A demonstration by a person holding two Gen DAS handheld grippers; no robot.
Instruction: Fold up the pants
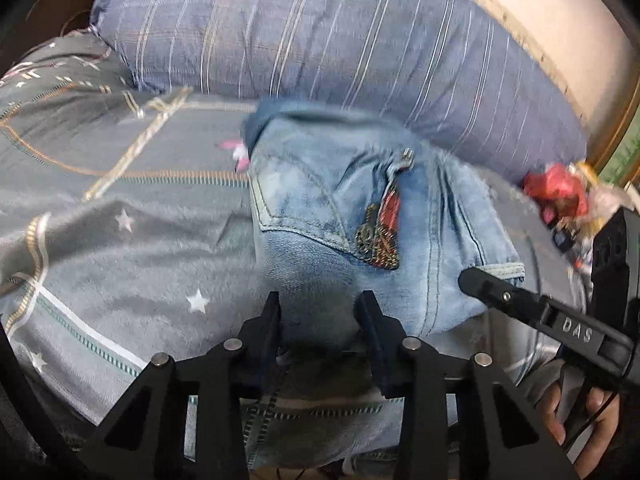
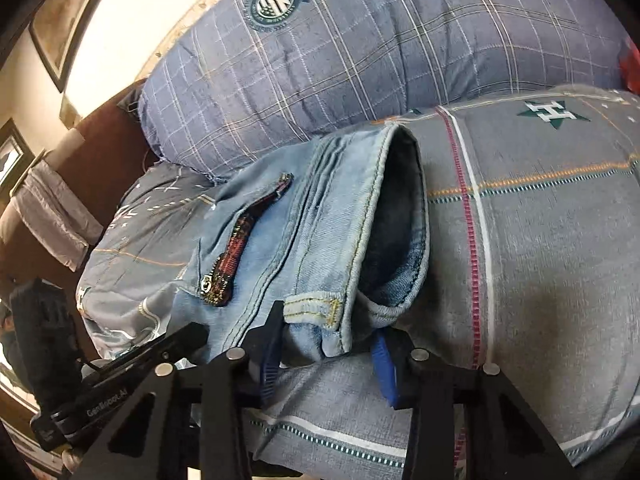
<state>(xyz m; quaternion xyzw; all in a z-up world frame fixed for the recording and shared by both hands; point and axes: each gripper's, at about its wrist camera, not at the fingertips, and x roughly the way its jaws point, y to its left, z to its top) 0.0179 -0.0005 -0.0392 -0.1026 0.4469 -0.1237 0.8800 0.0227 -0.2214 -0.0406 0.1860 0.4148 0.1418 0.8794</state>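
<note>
Light blue jeans [image 1: 360, 216] lie folded into a compact bundle on the grey bedspread [image 1: 120, 264], with a red beaded patch and zipper on top. My left gripper [image 1: 320, 308] is open, its fingers straddling the near edge of the bundle. In the right wrist view the jeans [image 2: 320, 232] show their waistband opening and a belt loop. My right gripper [image 2: 328, 344] is open, its fingers either side of the waistband corner. The right gripper also shows in the left wrist view [image 1: 472, 280], touching the bundle's right edge.
A large blue plaid pillow [image 1: 320, 40] lies behind the jeans, also in the right wrist view [image 2: 360, 48]. A red and yellow packet pile [image 1: 560, 192] sits at the right. A brown headboard [image 2: 100, 168] and hanging cloth are at the left.
</note>
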